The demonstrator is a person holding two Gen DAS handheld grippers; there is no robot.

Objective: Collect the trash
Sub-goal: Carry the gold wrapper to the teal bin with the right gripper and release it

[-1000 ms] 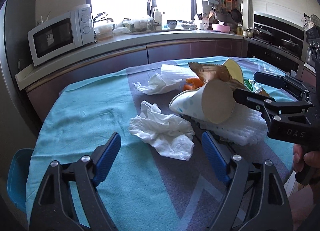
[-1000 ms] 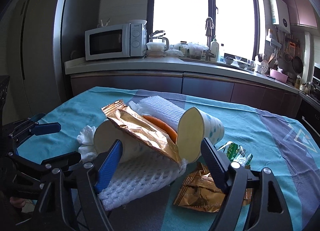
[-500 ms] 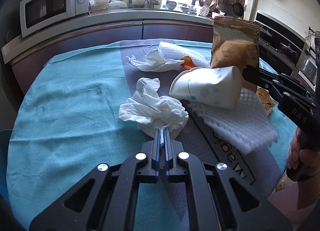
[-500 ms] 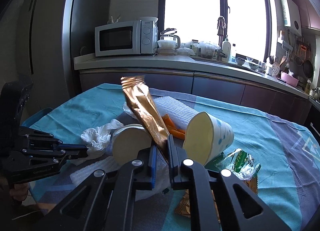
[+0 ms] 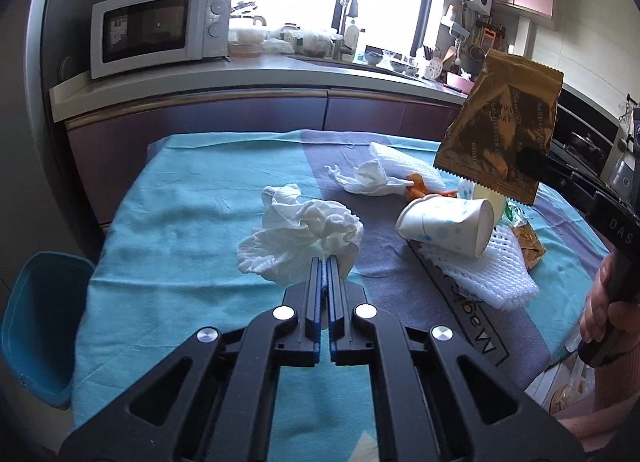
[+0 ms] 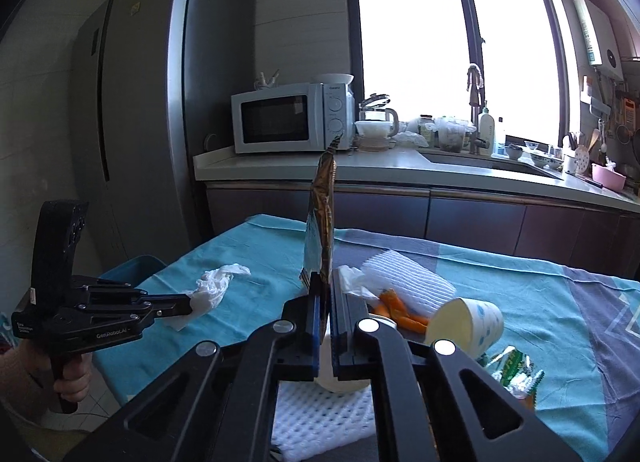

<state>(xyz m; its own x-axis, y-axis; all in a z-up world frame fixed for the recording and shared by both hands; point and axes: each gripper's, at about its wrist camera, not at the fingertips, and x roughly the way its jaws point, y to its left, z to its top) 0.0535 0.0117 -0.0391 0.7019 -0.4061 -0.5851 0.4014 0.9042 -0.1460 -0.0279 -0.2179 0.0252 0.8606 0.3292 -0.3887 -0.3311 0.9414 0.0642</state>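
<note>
Left wrist view: left gripper (image 5: 324, 262) clamped tight on the near edge of a crumpled white tissue (image 5: 298, 234), the wad bunched just ahead of the tips over the teal cloth of the table (image 5: 176, 221); no clear long axis to the wad. Farther right, right gripper (image 5: 530, 159) pinching the lower right corner of a gold snack wrapper (image 5: 502, 129), held up clear of the table, flat face toward this camera, long axis near upright and tilted slightly. Below it a dotted paper cup (image 5: 448, 225) on its side, mouth toward the right, resting on white foam netting (image 5: 480, 274). Behind, a second tissue (image 5: 368, 179) against another foam sleeve, orange peel (image 5: 420, 189) beside it. At the right edge, a hand (image 5: 600, 310) on the right gripper's handle. Blue bin (image 5: 38, 326) at the left table edge.

Right wrist view: same wrapper (image 6: 322, 221) seen edge-on, a thin strip rising straight up from the closed right gripper (image 6: 330, 286). Left gripper (image 6: 186, 302) at the left, closed on the tissue (image 6: 216, 286), which hangs off its tips just above the cloth. Only here: a second cup (image 6: 464, 320) with its mouth toward the camera, a green wrapper (image 6: 514, 372) at the near right, and the hand (image 6: 70, 380) under the left gripper.
</note>
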